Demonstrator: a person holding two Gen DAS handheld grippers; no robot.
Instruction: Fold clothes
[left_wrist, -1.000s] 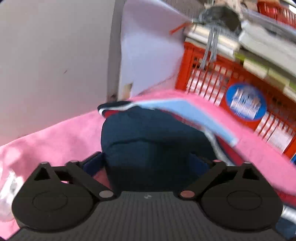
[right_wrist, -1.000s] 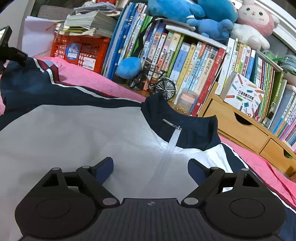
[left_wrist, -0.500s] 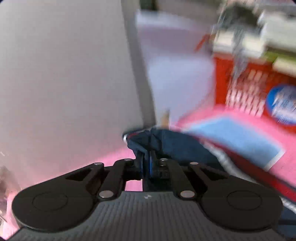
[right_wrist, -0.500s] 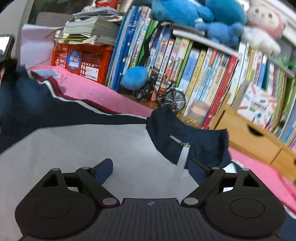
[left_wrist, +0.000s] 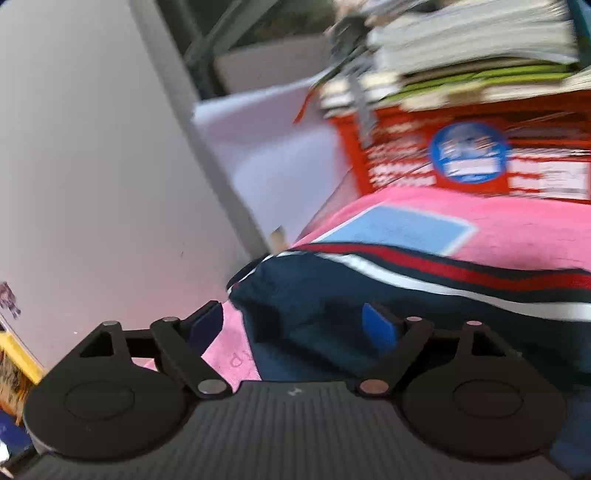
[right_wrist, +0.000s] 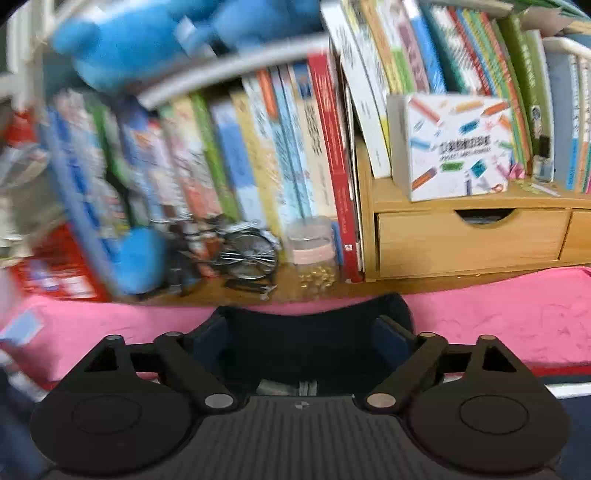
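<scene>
A navy jacket with red and white stripes lies on a pink blanket. In the left wrist view its sleeve end (left_wrist: 314, 295) lies between the open fingers of my left gripper (left_wrist: 295, 328), which holds nothing. In the right wrist view the navy collar (right_wrist: 306, 332) sits between the open fingers of my right gripper (right_wrist: 303, 339), with the zipper (right_wrist: 306, 387) just below. Both views are blurred by motion.
A red crate (left_wrist: 480, 158) stacked with papers stands behind the blanket (left_wrist: 517, 229), beside a grey wall (left_wrist: 92, 166). A bookshelf (right_wrist: 295, 147), a toy bicycle (right_wrist: 247, 254), a jar (right_wrist: 314, 251) and wooden drawers (right_wrist: 469, 240) line the blanket's far edge (right_wrist: 517, 325).
My left gripper was shut on the sleeve end half a second ago and is now open. My right gripper has moved forward from the white chest to the collar.
</scene>
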